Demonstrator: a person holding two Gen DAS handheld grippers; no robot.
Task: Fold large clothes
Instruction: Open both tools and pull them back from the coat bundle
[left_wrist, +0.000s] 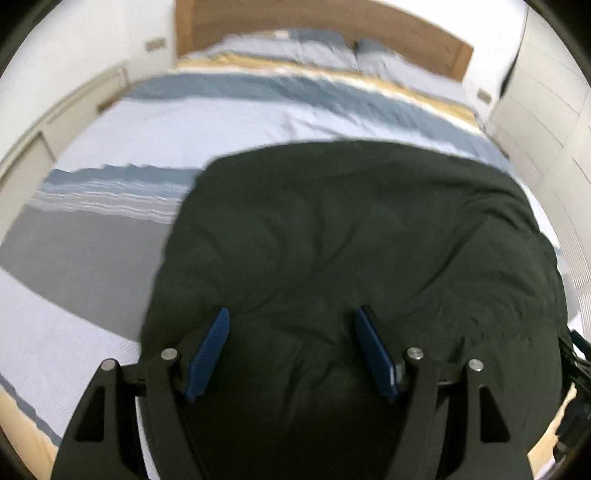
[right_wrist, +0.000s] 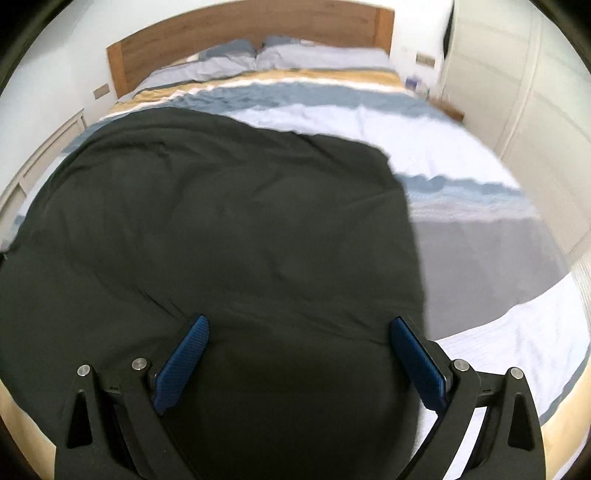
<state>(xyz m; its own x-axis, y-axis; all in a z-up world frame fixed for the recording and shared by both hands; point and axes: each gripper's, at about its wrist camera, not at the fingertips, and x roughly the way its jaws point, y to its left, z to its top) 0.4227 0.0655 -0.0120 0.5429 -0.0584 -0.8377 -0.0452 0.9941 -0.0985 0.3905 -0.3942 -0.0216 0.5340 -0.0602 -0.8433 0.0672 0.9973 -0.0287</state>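
Because it lies as a broad, soft sheet across the bed (left_wrist: 110, 129), the dark garment (left_wrist: 351, 240) is judged light, limp and likely to sag or crease wherever it is not supported. It is spread over the striped duvet at the foot end. The left gripper (left_wrist: 291, 350) and right gripper (right_wrist: 299, 360) are both seen with fingers apart, nothing clamped between them. The near hem corners are judged the best places to be grasped.
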